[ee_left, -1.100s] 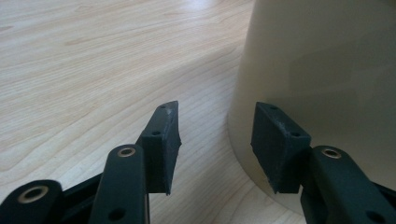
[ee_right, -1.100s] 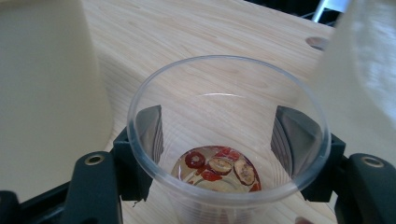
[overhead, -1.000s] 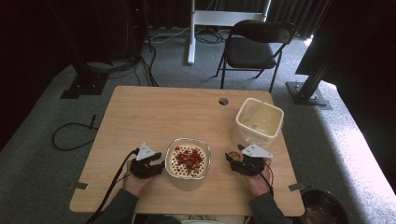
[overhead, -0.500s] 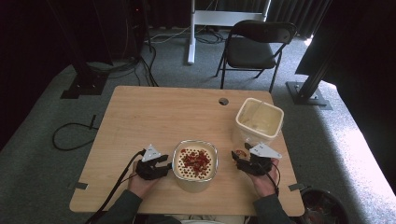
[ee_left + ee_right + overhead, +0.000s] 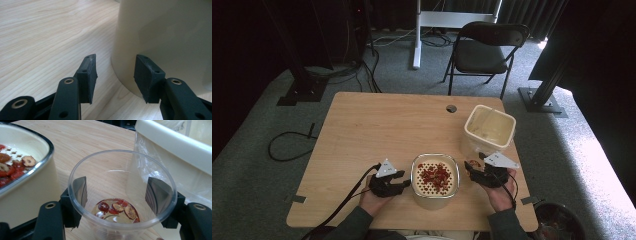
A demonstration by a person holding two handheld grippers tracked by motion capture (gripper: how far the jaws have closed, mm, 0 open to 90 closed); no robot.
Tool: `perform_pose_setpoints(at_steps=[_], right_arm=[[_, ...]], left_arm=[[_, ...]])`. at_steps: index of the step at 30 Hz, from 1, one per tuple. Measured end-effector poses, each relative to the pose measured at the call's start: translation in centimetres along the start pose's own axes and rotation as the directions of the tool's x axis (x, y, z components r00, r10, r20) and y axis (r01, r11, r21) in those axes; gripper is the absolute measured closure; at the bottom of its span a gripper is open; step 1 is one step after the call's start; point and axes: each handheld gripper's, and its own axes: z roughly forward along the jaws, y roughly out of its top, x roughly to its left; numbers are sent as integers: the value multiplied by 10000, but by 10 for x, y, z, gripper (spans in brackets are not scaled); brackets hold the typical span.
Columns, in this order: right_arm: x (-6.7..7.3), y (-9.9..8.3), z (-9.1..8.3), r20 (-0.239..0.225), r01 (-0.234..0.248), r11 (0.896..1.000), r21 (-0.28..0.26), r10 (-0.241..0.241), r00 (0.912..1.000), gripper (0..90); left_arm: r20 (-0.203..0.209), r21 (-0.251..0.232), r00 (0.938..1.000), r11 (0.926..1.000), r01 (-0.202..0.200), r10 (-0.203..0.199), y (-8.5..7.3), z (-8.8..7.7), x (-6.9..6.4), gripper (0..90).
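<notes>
A cream pot (image 5: pixel 435 197) stands near the table's front edge. Its perforated insert (image 5: pixel 435 177) holds red fruit slices. My left gripper (image 5: pixel 404 184) is open at the pot's left side. In the left gripper view its pads (image 5: pixel 88 75) have nothing between them, and the pot wall (image 5: pixel 170 37) rises just ahead and to the right. My right gripper (image 5: pixel 474 169) is to the right of the pot, shut on a clear plastic cup (image 5: pixel 117 211). The cup holds a few red slices in a little liquid. The jaws of the right gripper (image 5: pixel 121 191) press on both sides of the cup.
A cream bin (image 5: pixel 490 129) with a plastic liner stands behind my right gripper, close beside the cup. Bare tabletop (image 5: pixel 382 125) stretches to the left and back. A cable hole (image 5: pixel 451 108) sits near the far edge. A folding chair (image 5: pixel 484 50) stands beyond the table.
The pot has slid to the right and slightly nearer the front edge, with my left gripper moving along at its left side. My right gripper and the cup shifted a little to the right.
</notes>
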Motion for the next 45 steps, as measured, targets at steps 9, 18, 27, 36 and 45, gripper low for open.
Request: perform_pose_setpoints(at_steps=[9,18,27,36,45], right_arm=[[0,11,-10,129,212,9997,-142,-210,9997,334],[-1,23,-17,152,559,9982,-231,-555,9983,334],[1,34,-21,312,1030,9942,-297,-1021,9943,334],[13,46,-23,1047,2356,9718,43,-2348,9664,335],[24,55,-24,1275,3158,9487,129,-3148,9405,335]], left_arm=[[269,-35,9992,9996,-293,294,3,7,-12,523],[-102,-34,9983,9984,-570,570,2,3,-10,449],[-645,-123,9975,9995,-305,297,-5,-1,3,443],[-1206,156,9927,9998,110,-90,-11,2,19,439],[-1470,295,9888,9991,289,-243,-13,4,26,439]])
